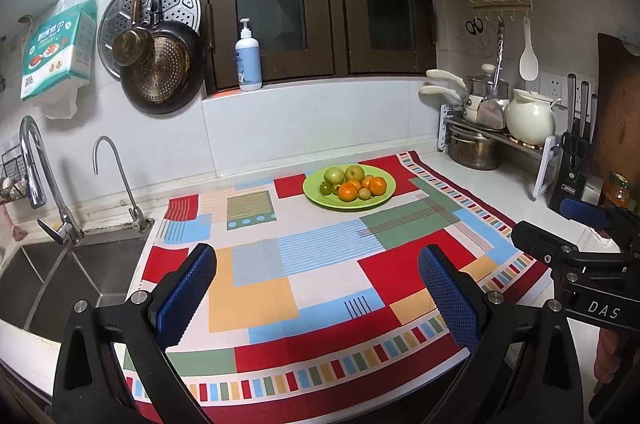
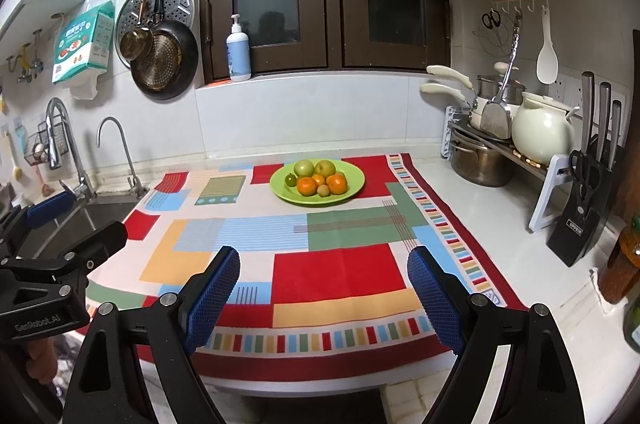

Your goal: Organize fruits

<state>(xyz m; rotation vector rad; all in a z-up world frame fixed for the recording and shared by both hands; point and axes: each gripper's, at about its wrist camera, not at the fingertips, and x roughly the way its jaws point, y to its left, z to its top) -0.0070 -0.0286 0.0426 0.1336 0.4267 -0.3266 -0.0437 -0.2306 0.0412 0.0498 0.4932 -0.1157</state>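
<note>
Hovering over cloth [image 1: 320,284] near edge | both grippers [image 1: 316,288] [image 2: 324,288] wide, empty | plate [image 2: 352,189] far

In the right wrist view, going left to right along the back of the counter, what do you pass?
Tall chrome faucet → thin gooseneck tap → green plate of fruit → steel pot → cream kettle → black knife block.

Glossy plate [image 1: 384,197] on matt printed cloth [image 1: 320,284]; shiny metal faucet [image 1: 36,159].
</note>
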